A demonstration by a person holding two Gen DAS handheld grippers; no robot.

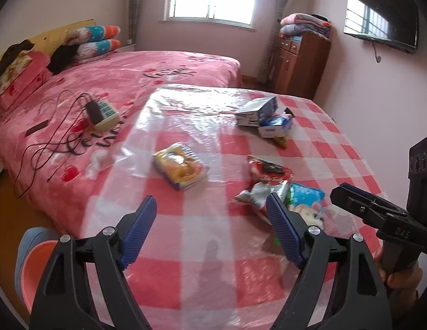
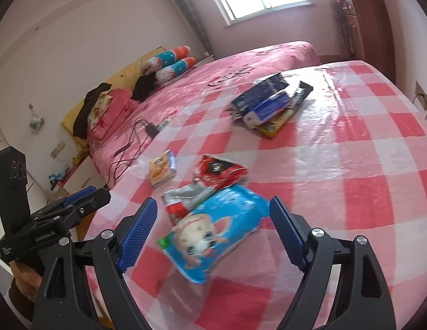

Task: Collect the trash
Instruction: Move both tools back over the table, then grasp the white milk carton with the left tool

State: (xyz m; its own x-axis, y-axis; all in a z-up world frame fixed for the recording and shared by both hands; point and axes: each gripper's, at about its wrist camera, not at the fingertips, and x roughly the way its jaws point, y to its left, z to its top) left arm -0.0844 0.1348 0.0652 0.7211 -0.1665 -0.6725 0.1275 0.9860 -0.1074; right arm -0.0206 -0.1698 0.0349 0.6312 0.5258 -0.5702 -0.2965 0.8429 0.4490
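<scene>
Trash lies on a table with a red-and-white check cloth (image 1: 202, 247) under clear plastic. My left gripper (image 1: 210, 196) hovers open over bare cloth, nothing between its fingers. Beyond it are a yellow snack packet (image 1: 180, 169), a red wrapper (image 1: 268, 172) and a silvery wrapper (image 1: 254, 196). My right gripper (image 2: 212, 200) is open above the blue cartoon packet (image 2: 213, 233), which lies flat between the fingers without touching the pads. The red wrapper (image 2: 219, 172) and yellow packet (image 2: 161, 172) lie just past it. A pile of dark blue boxes (image 2: 264, 100) sits farther back.
A bed with a pink cover (image 1: 117, 82) stands along the table's left, with cables and a charger (image 1: 99, 112) on it. An orange tub (image 1: 34, 261) sits low beside the table's near left edge. A wooden cabinet (image 1: 301, 63) and a wall screen (image 1: 384, 19) are at the back right.
</scene>
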